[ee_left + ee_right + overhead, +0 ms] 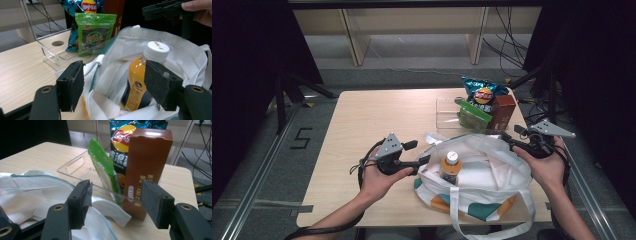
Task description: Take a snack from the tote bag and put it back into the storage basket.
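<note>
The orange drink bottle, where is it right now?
In the high view the orange drink bottle stands upright inside the open white tote bag at the table's near edge, between the left gripper and the right gripper.

- Tote bag (492,165) — white cloth, with teal and orange patches on its near side and a teal edge at the rim.
- Bottle (451,167) in the bag — orange drink, white cap, orange label with a dark round mark.
- Chip bag (482,90) at the far right — teal-blue, with a yellow-and-red logo.
- Snack packet (473,116) — bright green with a dark panel.
- Box (504,111) — brown, white lettering.
- Tray (446,112) — clear plastic.
- Table (372,120) — pale wood grain.
- Left gripper (427,159) and right gripper (503,136) — black, each with a grey plate.
</note>
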`<action>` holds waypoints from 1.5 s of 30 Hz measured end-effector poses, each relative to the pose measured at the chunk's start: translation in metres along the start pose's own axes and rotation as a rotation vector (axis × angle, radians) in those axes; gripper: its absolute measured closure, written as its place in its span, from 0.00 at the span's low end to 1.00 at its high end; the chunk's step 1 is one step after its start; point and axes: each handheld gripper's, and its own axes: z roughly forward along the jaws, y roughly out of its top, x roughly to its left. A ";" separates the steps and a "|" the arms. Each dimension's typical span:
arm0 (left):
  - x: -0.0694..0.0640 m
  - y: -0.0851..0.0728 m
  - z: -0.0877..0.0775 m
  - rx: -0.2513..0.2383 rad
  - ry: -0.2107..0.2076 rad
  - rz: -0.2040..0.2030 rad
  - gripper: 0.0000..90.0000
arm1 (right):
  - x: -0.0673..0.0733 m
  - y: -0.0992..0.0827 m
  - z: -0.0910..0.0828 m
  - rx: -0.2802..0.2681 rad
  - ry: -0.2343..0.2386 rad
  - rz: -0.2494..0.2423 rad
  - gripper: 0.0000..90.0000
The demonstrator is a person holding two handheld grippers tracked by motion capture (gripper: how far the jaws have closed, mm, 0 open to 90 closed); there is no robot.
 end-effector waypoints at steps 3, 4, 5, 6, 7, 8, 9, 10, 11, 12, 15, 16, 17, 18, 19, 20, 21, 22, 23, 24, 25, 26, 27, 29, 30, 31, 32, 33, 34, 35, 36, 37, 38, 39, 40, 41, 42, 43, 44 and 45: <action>-0.004 0.001 0.003 0.006 -0.013 0.007 0.36 | -0.001 0.000 0.000 -0.005 0.002 0.003 0.47; -0.005 0.001 0.004 0.002 -0.022 0.005 0.36 | -0.002 0.000 0.000 -0.004 0.003 -0.006 0.47; -0.006 0.002 0.005 0.005 -0.025 0.010 0.36 | -0.003 0.001 0.000 -0.003 0.000 -0.017 0.47; -0.007 0.003 0.006 0.004 -0.031 0.013 0.36 | -0.002 0.001 -0.001 -0.006 -0.006 0.000 0.47; -0.008 0.003 0.007 0.002 -0.037 0.008 0.36 | -0.002 0.001 -0.001 -0.004 -0.001 0.004 0.47; -0.009 0.004 0.008 0.001 -0.043 0.010 0.36 | -0.002 0.001 -0.001 -0.011 -0.009 0.002 0.47; -0.010 0.004 0.009 0.002 -0.046 0.009 0.36 | -0.003 0.001 0.000 -0.024 -0.011 -0.004 0.47; -0.010 0.005 0.010 0.006 -0.051 0.019 0.36 | -0.004 0.002 -0.001 -0.010 -0.007 -0.013 0.47; -0.011 0.005 0.011 0.005 -0.057 0.017 0.36 | -0.003 0.002 -0.002 0.000 -0.006 0.000 0.47; -0.011 0.005 0.013 0.001 -0.070 0.017 0.37 | -0.003 0.002 -0.002 0.003 -0.005 0.014 0.47; -0.015 0.007 0.016 0.005 -0.084 0.028 0.37 | -0.002 0.003 -0.003 -0.002 -0.005 0.025 0.47; -0.016 0.008 0.017 0.006 -0.091 0.031 0.38 | -0.003 0.002 -0.002 -0.006 -0.007 0.015 0.47; -0.017 0.008 0.019 -0.002 -0.107 0.027 0.38 | -0.002 0.003 -0.002 -0.002 -0.004 0.021 0.46; -0.018 0.009 0.020 0.006 -0.104 0.029 0.39 | -0.002 0.002 -0.002 0.000 -0.005 0.022 0.46; -0.018 0.009 0.021 0.004 -0.113 0.025 0.39 | -0.003 0.002 -0.001 -0.005 -0.003 0.011 0.46; -0.019 0.009 0.022 0.005 -0.118 0.023 0.39 | -0.002 0.002 -0.002 0.005 -0.005 0.021 0.46; -0.020 0.010 0.024 0.004 -0.121 0.021 0.39 | -0.004 0.002 0.000 -0.008 0.008 -0.002 0.46; -0.020 0.010 0.025 0.006 -0.125 0.025 0.40 | -0.003 0.001 -0.001 -0.004 0.002 0.002 0.46; -0.022 0.010 0.027 0.003 -0.136 0.026 0.41 | -0.004 0.001 -0.001 -0.002 -0.002 -0.008 0.46; -0.023 0.011 0.028 0.006 -0.135 0.027 0.41 | -0.003 0.001 -0.001 -0.002 -0.001 -0.004 0.46; -0.024 0.011 0.030 0.005 -0.143 0.028 0.42 | -0.001 0.001 -0.002 0.011 -0.003 0.034 0.46; -0.024 0.011 0.031 0.003 -0.151 0.029 0.42 | -0.002 0.001 -0.002 0.000 -0.007 0.013 0.46; -0.025 0.011 0.033 0.012 -0.152 0.032 0.43 | -0.004 0.001 -0.002 -0.006 0.000 -0.008 0.46; -0.027 0.011 0.036 0.016 -0.158 0.036 0.44 | -0.004 0.002 -0.003 -0.003 -0.004 0.002 0.46; -0.027 0.011 0.037 0.017 -0.159 0.039 0.44 | -0.003 0.001 -0.004 0.002 -0.008 0.015 0.46; -0.028 0.011 0.039 0.019 -0.160 0.041 0.45 | -0.005 0.001 -0.004 0.004 -0.010 -0.005 0.46; -0.028 0.011 0.040 0.021 -0.162 0.043 0.45 | -0.004 0.001 -0.005 0.004 -0.009 0.001 0.46; -0.029 0.011 0.041 0.020 -0.165 0.045 0.46 | -0.003 0.000 -0.004 0.003 -0.004 0.022 0.46; -0.029 0.011 0.042 0.022 -0.167 0.048 0.46 | -0.004 0.000 -0.004 -0.003 -0.005 0.015 0.46; -0.029 0.011 0.042 0.025 -0.170 0.052 0.46 | -0.004 0.000 -0.005 0.004 -0.007 0.010 0.46; -0.030 0.011 0.043 0.022 -0.170 0.051 0.47 | -0.005 -0.001 -0.005 -0.001 -0.008 0.001 0.46; -0.030 0.011 0.044 0.021 -0.173 0.052 0.47 | -0.006 -0.001 -0.004 -0.002 -0.001 -0.004 0.46; -0.030 0.011 0.044 0.024 -0.169 0.055 0.48 | -0.004 -0.002 -0.006 0.011 -0.006 0.033 0.46; -0.029 0.010 0.045 0.022 -0.171 0.058 0.48 | -0.002 -0.001 -0.007 0.017 -0.012 0.048 0.46; -0.029 0.010 0.046 0.025 -0.167 0.054 0.48 | -0.002 -0.002 -0.006 0.011 -0.014 0.049 0.46; -0.028 0.009 0.047 0.022 -0.173 0.057 0.48 | -0.002 -0.001 -0.007 0.014 -0.013 0.047 0.46; -0.027 0.008 0.048 0.016 -0.182 0.054 0.48 | -0.004 -0.002 -0.006 0.010 -0.015 0.023 0.46; -0.027 0.008 0.048 0.021 -0.175 0.055 0.49 | -0.004 -0.002 -0.006 0.006 -0.016 0.019 0.46; -0.028 0.007 0.048 0.019 -0.180 0.054 0.49 | -0.005 -0.001 -0.005 0.003 -0.011 0.004 0.46; -0.028 0.007 0.049 0.019 -0.180 0.057 0.49 | -0.006 -0.001 -0.005 0.000 -0.008 -0.002 0.46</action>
